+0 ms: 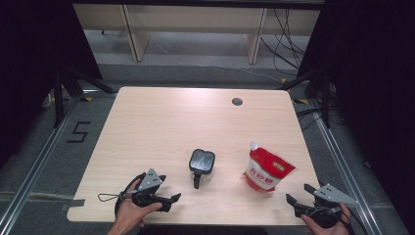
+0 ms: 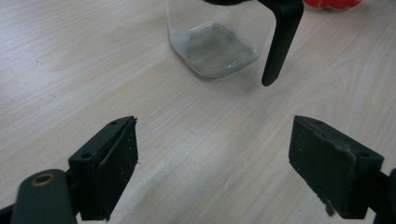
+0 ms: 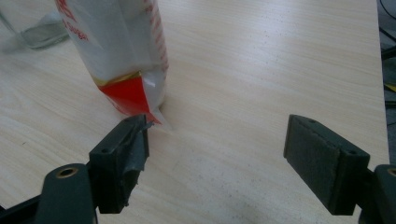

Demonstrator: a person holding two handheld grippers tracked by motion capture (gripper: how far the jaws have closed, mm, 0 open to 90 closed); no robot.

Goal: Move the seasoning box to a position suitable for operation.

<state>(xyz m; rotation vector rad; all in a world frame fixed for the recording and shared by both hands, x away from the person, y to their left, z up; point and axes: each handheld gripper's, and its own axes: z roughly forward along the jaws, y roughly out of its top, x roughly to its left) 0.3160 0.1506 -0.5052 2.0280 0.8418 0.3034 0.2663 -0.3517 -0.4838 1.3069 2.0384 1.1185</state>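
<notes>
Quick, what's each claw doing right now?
Left claw: open, empty, facing the jar.
Right claw: open, empty, beside the pouch.

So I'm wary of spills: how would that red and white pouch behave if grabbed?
The pouch looks soft and full, so it would probably give under a squeeze. It stands leaning on a narrow base, so a push could tip it. Its glossy film may be slippery.

the glass jar's [image 2: 212, 39] top and the red-and-white pouch's [image 3: 119, 46] top are cut off.
</notes>
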